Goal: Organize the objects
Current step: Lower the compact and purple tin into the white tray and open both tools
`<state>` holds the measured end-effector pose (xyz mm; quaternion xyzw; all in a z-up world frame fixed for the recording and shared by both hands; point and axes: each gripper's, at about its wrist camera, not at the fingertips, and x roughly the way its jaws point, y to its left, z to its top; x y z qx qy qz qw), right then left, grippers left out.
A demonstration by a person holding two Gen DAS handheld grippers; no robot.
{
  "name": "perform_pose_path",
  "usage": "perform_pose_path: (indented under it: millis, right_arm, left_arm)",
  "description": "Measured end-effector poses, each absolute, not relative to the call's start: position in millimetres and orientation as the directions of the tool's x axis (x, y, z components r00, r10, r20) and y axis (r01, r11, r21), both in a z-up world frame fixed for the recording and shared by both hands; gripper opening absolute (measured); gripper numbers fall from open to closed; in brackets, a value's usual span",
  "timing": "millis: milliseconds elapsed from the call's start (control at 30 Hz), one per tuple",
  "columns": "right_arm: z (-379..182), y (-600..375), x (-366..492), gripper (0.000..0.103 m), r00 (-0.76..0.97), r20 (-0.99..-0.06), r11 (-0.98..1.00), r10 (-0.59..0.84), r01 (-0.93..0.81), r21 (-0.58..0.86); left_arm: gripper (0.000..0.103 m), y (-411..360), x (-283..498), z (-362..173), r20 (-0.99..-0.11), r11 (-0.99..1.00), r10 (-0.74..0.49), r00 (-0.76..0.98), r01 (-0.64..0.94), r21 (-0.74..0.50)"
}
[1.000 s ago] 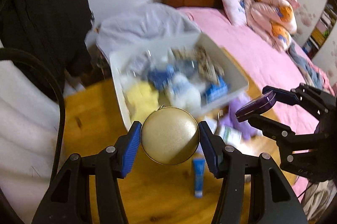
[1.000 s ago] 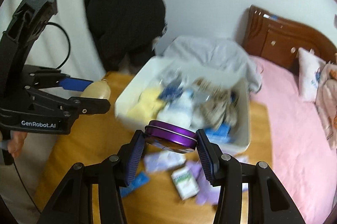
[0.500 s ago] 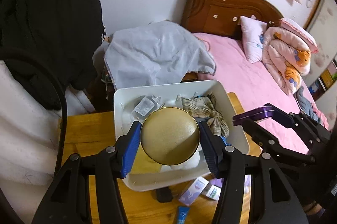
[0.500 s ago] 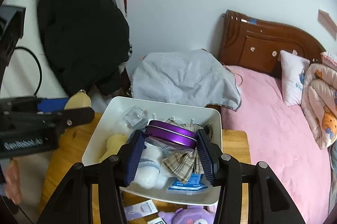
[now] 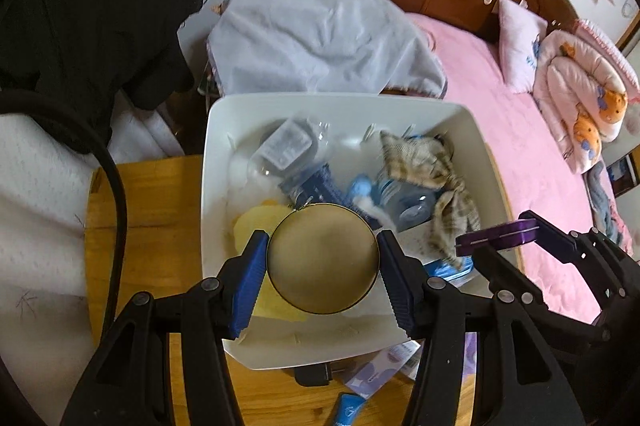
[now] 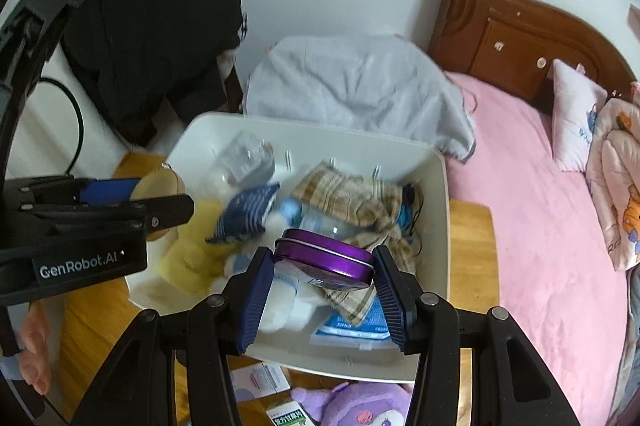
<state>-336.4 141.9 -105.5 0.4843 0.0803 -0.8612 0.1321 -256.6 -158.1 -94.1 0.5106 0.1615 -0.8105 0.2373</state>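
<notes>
My left gripper (image 5: 322,264) is shut on a round gold tin (image 5: 322,264), held above the near left part of a white bin (image 5: 360,97). My right gripper (image 6: 324,268) is shut on a flat purple tin (image 6: 325,256), hovering over the bin's (image 6: 440,209) near middle. The purple tin (image 5: 498,237) also shows at the right in the left wrist view, and the gold tin (image 6: 160,181) at the left in the right wrist view. The bin holds a checked cloth (image 6: 352,197), a yellow soft item (image 6: 188,258), a clear plastic container (image 5: 288,145) and blue packets.
The bin sits on a wooden table (image 5: 144,209). A purple plush toy (image 6: 360,406), small boxes and a blue tube (image 5: 348,410) lie in front of it. A grey cloth (image 6: 352,85) is draped behind; a pink bed (image 6: 540,205) is to the right, a dark coat (image 6: 152,13) at left.
Both grippers have moved forward and down over the bin, still holding their tins; the bin now fills more of each view.
</notes>
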Motion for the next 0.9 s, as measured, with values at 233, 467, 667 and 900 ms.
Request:
perform_pose_path:
  millis: [233,467,667,900]
  right_arm:
    - [-112.5,137.0,-326.6,0.067,-0.513,-0.847,-0.949,-0.135,0.313,-0.039]
    - [-111.1,138.8,-316.5,0.067,-0.523,-0.841,-0.947,-0.136,0.318,-0.045]
    - [-109.6,144.3,-305.8,0.067,-0.518,-0.842,-0.950,-0.151,0.311,-0.021]
    - [-101.1,151.9,-291.0,0.067,-0.529,-0.834,-0.958,-0.159,0.288,0.000]
  left_arm:
    - [0.085,-156.7,-255.5,-98.2,-0.907,-0.824,-0.266,-0.326,0.566,0.038]
    - [0.085,-147.2,-251.7,-86.4,-0.884,-0.826,-0.319,-0.341,0.558,0.083]
    - [0.085,-134.5,-248.4,-77.1,-0.868,-0.829,-0.358,-0.346,0.545,0.124]
    - [0.085,-123.8,-236.2,-66.4,-0.875,-0.830,-0.330,-0.355,0.551,0.090]
